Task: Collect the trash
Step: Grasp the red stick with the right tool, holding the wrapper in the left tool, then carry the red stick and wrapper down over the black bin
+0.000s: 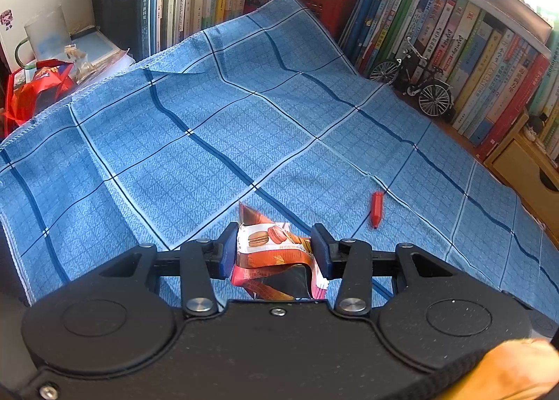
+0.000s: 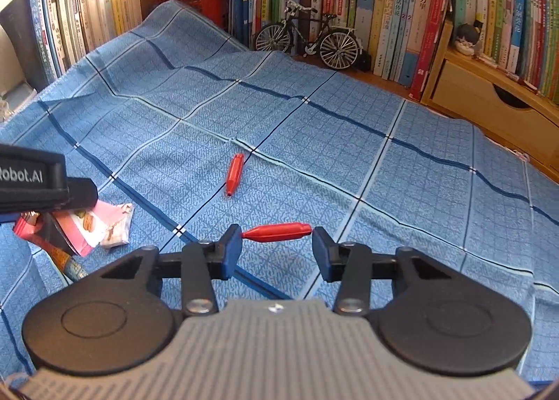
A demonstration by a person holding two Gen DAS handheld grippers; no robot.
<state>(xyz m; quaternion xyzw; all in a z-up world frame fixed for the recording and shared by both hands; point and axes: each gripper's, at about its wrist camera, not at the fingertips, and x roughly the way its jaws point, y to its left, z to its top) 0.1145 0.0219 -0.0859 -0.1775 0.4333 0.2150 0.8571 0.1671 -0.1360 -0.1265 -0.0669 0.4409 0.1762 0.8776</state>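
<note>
On the blue checked cloth (image 1: 209,141), the left gripper (image 1: 276,253) pinched a light, crinkly snack wrapper (image 1: 272,253), while the right gripper (image 2: 277,249) clamped endwise a small, stiff, likely slippery red capsule (image 2: 277,233), another red capsule (image 2: 234,174) lying beyond.

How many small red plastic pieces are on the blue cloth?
2. One red piece lies crosswise between the right gripper's fingers; the other red piece lies farther out on the blue cloth. More may be hidden.
</note>
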